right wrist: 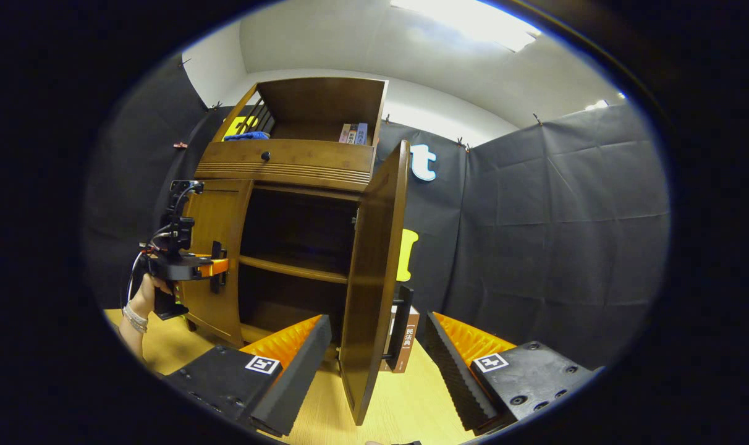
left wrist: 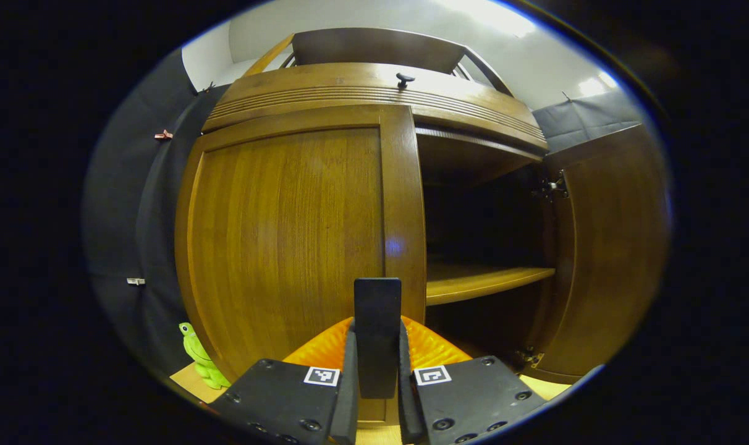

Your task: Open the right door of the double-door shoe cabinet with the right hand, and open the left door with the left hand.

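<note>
At far left of the left gripper view a green toy (left wrist: 200, 358) stands on the floor beside the cabinet (left wrist: 374, 93). The left door (left wrist: 288, 247) is shut flush — the left gripper (left wrist: 377, 364) is closed on its black handle (left wrist: 377, 334), both pads pressing the bar. In the right gripper view the same gripper (right wrist: 217, 267) shows at the cabinet front, held by a hand (right wrist: 146, 296). Right of it the interior and shelf (right wrist: 294, 269) are exposed; the right door (right wrist: 374, 278) stands swung wide, its handle (right wrist: 404, 327) on the far face. The right gripper (right wrist: 374, 364) is spread open, its fingers either side of the door's edge without contact. A book (right wrist: 406, 343) stands behind the door. Judgement: solid wood doors, stiff and moderately heavy, on hinges — pull by the handle along the hinge arc; the smooth bar may slip under a loose grip.
</note>
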Available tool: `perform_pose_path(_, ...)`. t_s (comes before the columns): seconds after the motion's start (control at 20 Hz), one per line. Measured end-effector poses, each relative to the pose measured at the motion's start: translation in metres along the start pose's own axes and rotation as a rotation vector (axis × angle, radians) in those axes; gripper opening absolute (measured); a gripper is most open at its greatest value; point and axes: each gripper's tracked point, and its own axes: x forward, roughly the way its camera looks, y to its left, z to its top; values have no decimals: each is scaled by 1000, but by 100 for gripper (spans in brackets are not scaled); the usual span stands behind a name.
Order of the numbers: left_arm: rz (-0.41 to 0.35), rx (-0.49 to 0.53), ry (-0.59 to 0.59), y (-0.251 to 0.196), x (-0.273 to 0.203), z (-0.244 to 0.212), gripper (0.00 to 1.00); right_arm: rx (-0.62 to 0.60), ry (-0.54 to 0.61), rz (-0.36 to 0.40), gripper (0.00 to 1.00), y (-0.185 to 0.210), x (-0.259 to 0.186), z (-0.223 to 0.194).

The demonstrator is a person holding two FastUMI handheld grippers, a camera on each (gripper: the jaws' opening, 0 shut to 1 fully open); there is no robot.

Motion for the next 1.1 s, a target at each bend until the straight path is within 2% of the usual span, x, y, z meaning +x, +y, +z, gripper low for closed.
perform_pose_path(0.25,-34,-6,8,8,-42,1,27,21,9,33,98,17,-14,3)
perform_pose_path(0.3,-43,-10,15,9,-50,1,30,20,11,41,98,22,-16,3)
perform_pose_path(0.55,-74,-20,26,27,-91,4,30,1,8,89,96,52,-31,10)
perform_pose_path(0.85,-54,-4,37,60,-138,7,27,25,-19,150,98,93,-37,25)
perform_pose_path(0.95,-44,-13,41,70,-147,8,31,40,-13,177,98,110,-39,24)
perform_pose_path(1.1,-20,10,42,82,-161,9,27,46,12,232,98,135,-41,22)
